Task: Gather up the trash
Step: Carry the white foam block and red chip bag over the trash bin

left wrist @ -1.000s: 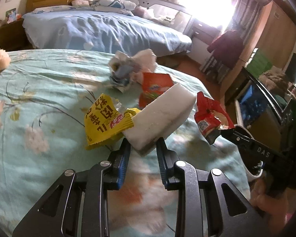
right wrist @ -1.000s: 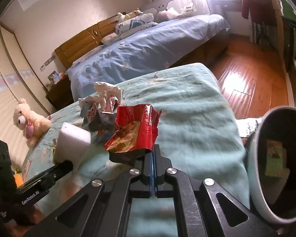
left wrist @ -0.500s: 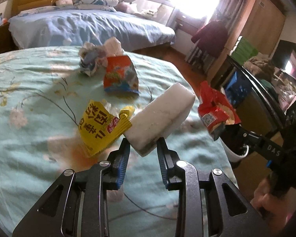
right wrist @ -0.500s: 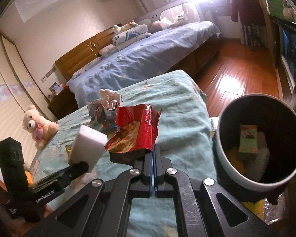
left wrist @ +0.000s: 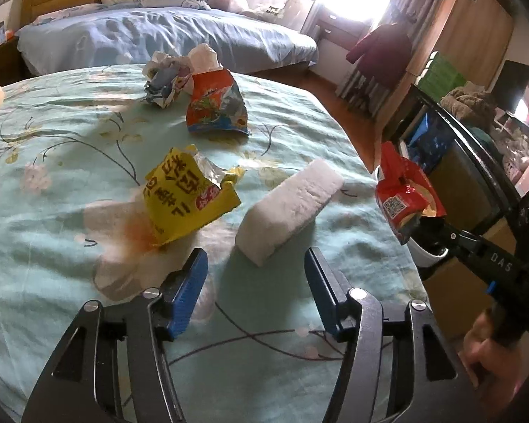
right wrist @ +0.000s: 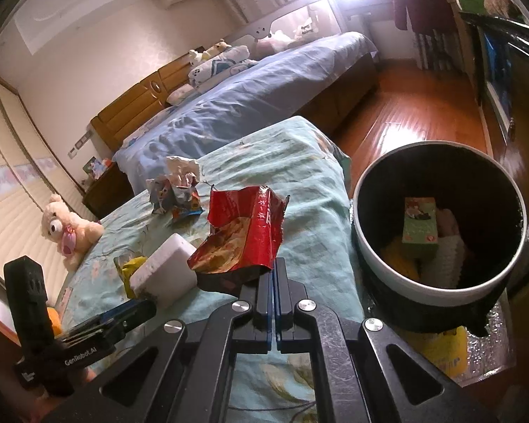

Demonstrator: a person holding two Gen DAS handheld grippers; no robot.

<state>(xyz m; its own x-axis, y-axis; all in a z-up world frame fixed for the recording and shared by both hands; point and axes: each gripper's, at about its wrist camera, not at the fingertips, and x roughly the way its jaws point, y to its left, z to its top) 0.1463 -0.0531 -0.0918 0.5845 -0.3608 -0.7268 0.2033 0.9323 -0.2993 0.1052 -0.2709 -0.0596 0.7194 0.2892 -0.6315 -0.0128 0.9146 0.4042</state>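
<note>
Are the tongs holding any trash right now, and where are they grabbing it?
The right tongs pinch the red snack bag by its bottom edge. The left tongs are opening and hold nothing; the white foam block lies on the bed just past them.

Crumpled red wrapper (right wrist: pixel 243 236), white foam block (left wrist: pixel 287 209)

Left gripper (left wrist: pixel 252 275) jaws opening

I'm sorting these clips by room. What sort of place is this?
A home bedroom, most likely. A bed with a blue cover and wooden headboard stands behind the floral bedspread holding the trash, with a teddy bear on it and a wardrobe nearby.
</note>
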